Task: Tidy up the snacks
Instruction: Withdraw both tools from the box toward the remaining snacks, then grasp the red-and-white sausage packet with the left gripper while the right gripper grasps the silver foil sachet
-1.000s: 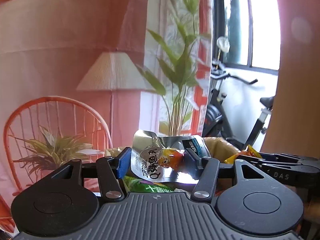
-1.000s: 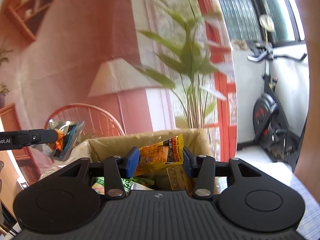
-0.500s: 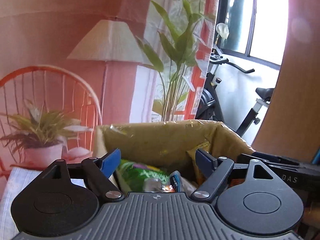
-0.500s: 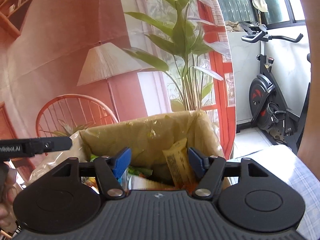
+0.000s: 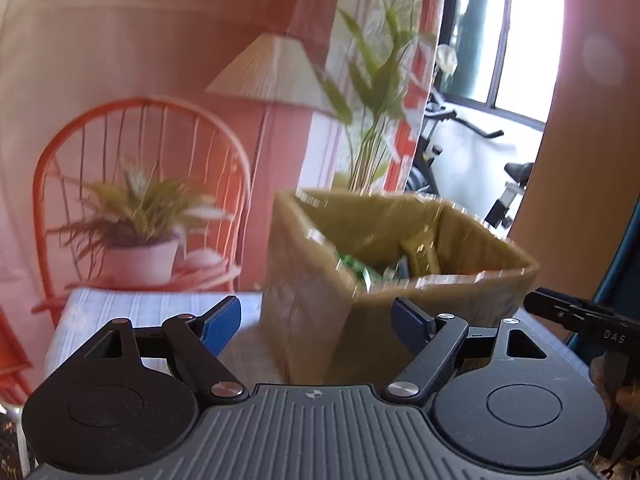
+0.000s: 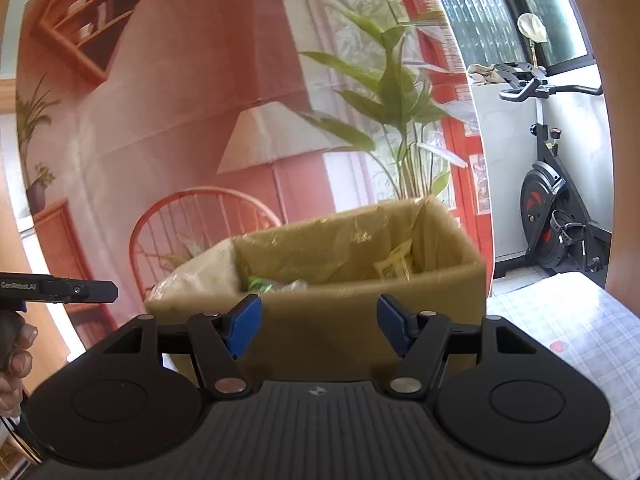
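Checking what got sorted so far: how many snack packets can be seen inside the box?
2, maybe more: a green packet at the left of the box, and a yellow packet leaning against its right rear wall. Something silvery lies between them; others may be hidden below.

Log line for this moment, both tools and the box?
left tool: open, empty | right tool: open, empty | cardboard box: snack packets inside
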A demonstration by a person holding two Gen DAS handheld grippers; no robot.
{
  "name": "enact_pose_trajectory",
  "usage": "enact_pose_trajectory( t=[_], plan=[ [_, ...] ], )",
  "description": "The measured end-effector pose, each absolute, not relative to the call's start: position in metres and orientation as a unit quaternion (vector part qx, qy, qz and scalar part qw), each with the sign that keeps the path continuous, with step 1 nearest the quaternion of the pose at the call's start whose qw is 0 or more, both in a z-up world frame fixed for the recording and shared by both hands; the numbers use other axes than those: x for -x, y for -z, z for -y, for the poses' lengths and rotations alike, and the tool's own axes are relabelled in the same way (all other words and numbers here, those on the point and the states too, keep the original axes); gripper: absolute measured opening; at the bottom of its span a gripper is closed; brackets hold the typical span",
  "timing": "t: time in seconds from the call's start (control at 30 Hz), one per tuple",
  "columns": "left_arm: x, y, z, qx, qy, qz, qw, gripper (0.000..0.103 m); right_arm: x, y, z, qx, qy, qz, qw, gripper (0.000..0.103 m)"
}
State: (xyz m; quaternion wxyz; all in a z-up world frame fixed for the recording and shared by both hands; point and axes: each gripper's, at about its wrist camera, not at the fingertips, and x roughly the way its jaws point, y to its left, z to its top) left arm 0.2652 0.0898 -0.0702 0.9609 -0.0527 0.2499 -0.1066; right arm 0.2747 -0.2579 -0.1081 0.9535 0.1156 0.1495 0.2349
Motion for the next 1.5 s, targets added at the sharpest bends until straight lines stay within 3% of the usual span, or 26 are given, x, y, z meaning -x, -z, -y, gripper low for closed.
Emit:
enact_pose_trajectory(
  t=[0.17,0.73,1.0,1.2,1.5],
  plan=[
    [-0.269,0.107,-0.092,0.062,0.103,-0.290,0.950,0.084,-0.254,0.136,0.238,-0.084,-0.245,-0.167,0.951,0.067],
    [-0.292,0.200,-0.089,0.047,0.089,-0.386,0.917,0.084,-0.289,0.245,0.192,-0.061,-0.228,-0.353,0.905,0.067],
    [-0.301,0.220,-0.082,0.037,0.090,-0.409,0.907,0.084,-0.315,0.255,0.166,-0.024,-0.220,-0.358,0.907,0.066],
    [-0.300,0.233,-0.065,0.018,0.095,-0.416,0.904,0.084,-0.310,0.263,0.166,-0.016,-0.214,-0.338,0.917,0.048],
    [-0.309,0.247,-0.044,-0.013,0.069,-0.409,0.910,0.084,-0.294,0.266,0.179,-0.048,-0.210,-0.329,0.920,0.044]
  ],
)
